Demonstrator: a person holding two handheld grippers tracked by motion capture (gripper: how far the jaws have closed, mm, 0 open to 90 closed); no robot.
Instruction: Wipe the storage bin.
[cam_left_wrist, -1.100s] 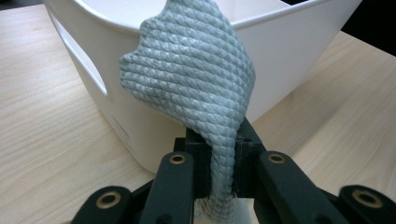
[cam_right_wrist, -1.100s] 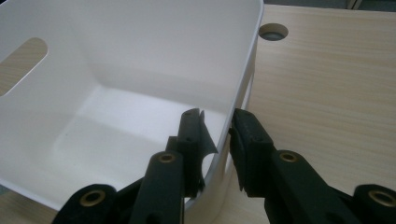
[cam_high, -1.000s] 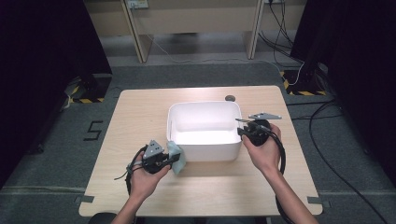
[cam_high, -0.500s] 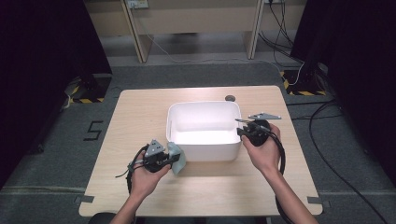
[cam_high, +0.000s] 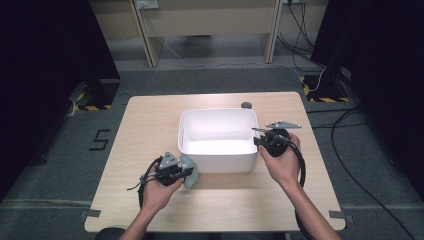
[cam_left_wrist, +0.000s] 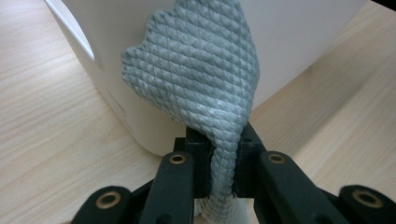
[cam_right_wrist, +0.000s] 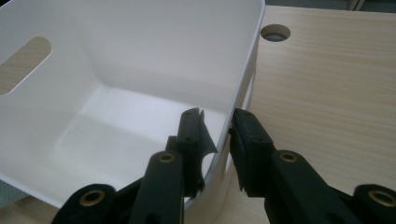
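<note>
Cloth, grey and waffle-textured, is pinched tight in the left gripper, right against the white bin's near wall. Further over, the right gripper clamps the bin's side rim, mid-table.

A bin sits at the middle of the bench, with a cable hole just behind its far right corner. The left tool holds a cloth against the bin's near left corner; the right tool straddles its right wall.
</note>
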